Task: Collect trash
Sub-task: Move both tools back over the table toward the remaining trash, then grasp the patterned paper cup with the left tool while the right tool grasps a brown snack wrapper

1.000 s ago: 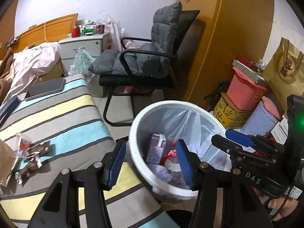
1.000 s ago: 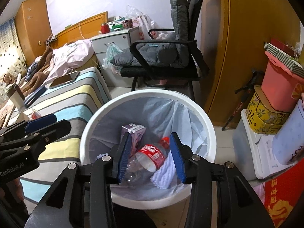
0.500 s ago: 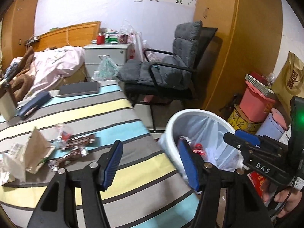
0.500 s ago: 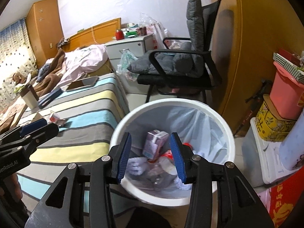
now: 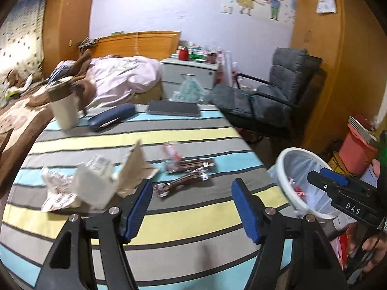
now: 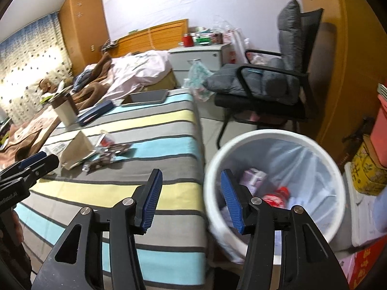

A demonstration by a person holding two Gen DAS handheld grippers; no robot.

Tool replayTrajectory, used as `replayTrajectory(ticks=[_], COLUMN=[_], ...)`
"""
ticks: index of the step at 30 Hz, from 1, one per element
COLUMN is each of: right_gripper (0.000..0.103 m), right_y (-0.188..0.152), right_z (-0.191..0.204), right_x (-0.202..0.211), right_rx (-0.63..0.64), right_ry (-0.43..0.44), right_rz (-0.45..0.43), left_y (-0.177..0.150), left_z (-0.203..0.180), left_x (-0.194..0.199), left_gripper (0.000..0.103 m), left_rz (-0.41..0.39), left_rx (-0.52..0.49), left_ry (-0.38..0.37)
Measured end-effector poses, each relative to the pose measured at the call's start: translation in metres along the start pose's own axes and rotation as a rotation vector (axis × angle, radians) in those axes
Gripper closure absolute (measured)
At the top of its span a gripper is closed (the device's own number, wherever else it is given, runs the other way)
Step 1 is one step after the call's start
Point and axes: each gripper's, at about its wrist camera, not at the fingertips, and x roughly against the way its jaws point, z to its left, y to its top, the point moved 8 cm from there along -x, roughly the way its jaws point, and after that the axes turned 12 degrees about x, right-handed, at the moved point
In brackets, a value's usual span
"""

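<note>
Over the striped bedspread (image 5: pixel 169 220) | my left gripper (image 5: pixel 191 207) and right gripper (image 6: pixel 189 199), jaws just widened, both empty | step: fetching more litter | next: reach the shiny brown snack wrappers (image 5: pixel 186 176), then the white lined bin (image 6: pixel 217 169).

The bin (image 5: pixel 300 178) was partly hidden in the left wrist view by the right gripper (image 5: pixel 338 188), and its near wall was covered in the right wrist view by that gripper's fingers (image 6: pixel 232 200). The bin's contents (image 6: pixel 263 188) were blurred; a red label showed, the rest could not be identified. Print on the wrappers (image 5: pixel 186 171) was too small to read. The crumpled paper (image 5: pixel 96 183) was smeared by motion. The holding hand (image 5: pixel 370 253) was cut off by the frame edge.
</note>
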Motion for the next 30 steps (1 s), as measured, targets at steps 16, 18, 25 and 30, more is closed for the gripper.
replayTrajectory(ticks=[16,18,25,30], right_gripper=[0.05,0.05,0.05,0.05], right_y=[0.018,0.021,0.03,0.032], right_z=[0.088,0.099,0.123,0.128], right_x=[-0.039,-0.045,-0.065,-0.076], right_rx=[0.153,0.18,0.276,0.306], right_ry=[0.155,0.169,0.199,0.221], right_rz=[0.031,0.039,0.076,0.091], left_y=[-0.012,-0.014,-0.021,-0.021], left_z=[0.124,0.132,0.162,0.187], left_x=[0.0,-0.006,-0.02,-0.023], left_gripper=[0.031,0.031,0.031,0.031], left_rz=[0.012,0.033,0.089,0.103], left_rx=[0.134,0.152,0.162,0.205], left_ry=[0.207,0.201,0.254,0.273])
